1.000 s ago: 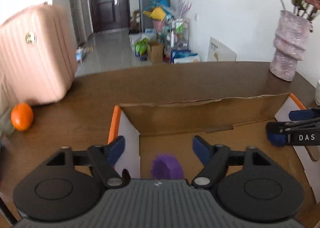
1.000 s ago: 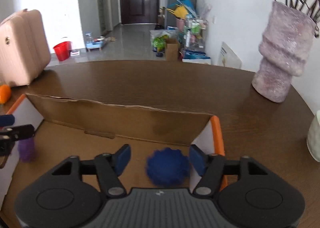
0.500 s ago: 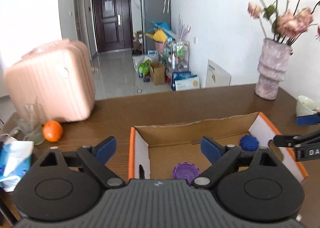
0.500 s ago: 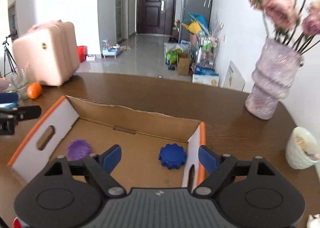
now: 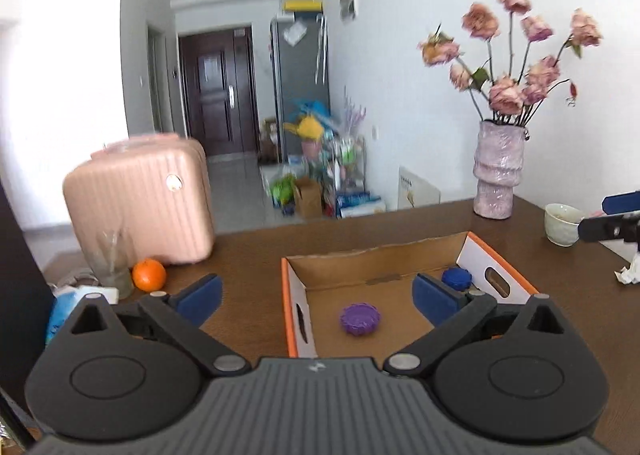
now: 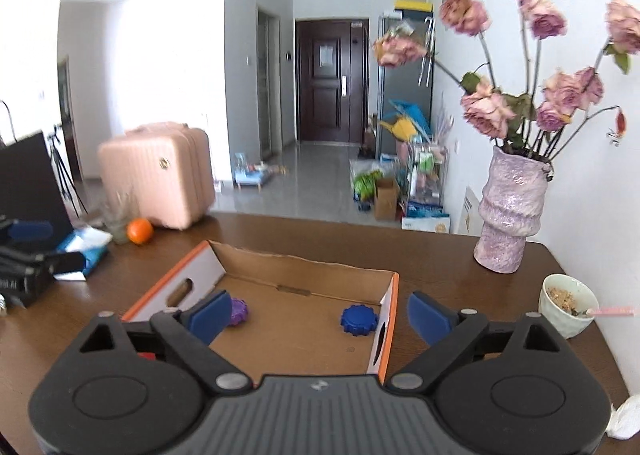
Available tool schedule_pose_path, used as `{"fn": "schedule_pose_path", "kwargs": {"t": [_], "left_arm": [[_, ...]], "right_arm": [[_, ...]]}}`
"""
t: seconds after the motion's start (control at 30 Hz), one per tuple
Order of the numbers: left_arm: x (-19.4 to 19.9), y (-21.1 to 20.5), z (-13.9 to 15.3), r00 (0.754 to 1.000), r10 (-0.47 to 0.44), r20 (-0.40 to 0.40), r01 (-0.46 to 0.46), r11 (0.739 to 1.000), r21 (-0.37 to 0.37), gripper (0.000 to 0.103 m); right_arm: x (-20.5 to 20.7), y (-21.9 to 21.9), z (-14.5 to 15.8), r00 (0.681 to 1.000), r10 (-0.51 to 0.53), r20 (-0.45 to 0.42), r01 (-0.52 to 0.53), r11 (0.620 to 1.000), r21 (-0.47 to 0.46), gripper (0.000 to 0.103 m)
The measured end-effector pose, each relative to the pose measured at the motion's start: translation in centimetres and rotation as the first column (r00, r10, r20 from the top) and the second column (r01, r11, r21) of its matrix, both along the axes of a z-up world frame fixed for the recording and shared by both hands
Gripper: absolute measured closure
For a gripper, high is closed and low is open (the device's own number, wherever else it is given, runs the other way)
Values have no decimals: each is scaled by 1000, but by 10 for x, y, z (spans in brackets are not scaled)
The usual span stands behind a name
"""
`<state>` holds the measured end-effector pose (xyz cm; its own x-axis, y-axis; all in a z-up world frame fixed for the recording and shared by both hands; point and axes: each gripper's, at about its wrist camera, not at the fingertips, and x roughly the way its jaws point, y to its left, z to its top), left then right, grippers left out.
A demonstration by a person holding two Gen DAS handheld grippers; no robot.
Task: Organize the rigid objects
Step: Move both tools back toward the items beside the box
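Observation:
A shallow cardboard box [image 5: 496,255] with orange edges sits on the brown table; it also shows in the right wrist view [image 6: 304,263]. A purple gear-shaped cap [image 5: 359,318] lies on its floor at the left, and is partly hidden behind a finger in the right wrist view [image 6: 239,310]. A blue gear-shaped cap [image 5: 456,278] lies near the box's right wall, also in the right wrist view [image 6: 359,319]. My left gripper [image 5: 316,301] is open and empty, raised above and behind the box. My right gripper [image 6: 318,315] is open and empty, also raised behind the box.
A pink vase of flowers [image 6: 508,211] and a white bowl [image 6: 567,309] stand at the right. An orange [image 5: 149,275], a glass [image 5: 111,259], a pink suitcase [image 5: 140,203] and a tissue pack [image 6: 82,247] are at the left. Crumpled paper [image 5: 630,273] lies at far right.
Both grippers have pulled up and back from inside the box, leaving the purple and blue caps on its floor. The jaws have stayed open.

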<state>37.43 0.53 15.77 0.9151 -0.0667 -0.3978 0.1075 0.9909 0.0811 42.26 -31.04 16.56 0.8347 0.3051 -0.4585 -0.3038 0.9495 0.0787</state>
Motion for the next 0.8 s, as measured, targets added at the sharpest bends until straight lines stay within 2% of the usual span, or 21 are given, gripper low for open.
{"fn": "schedule_pose_path", "kwargs": {"t": [0.23,0.47,0.63,0.8], "left_arm": [[-53,2,-9,998,2,58,-2,1000,-1,0],[-121,20,-34,992,0,123,1,1000,-7,0],[-171,28,-68,986,9,168,-8,1000,-5,0],[-199,25,-102,989,-13,146,15,1000,-12,0]], "right_arm": [[-43,-13,-16,999,-12,51,8,996,85,7],[-102,-10,-48,989,-13,148,9,999,31,5],[-154,-7,-79,987,22,161,-30,999,46,3],[-188,4,-113,989,-6,146,8,1000,-16,2]]}}
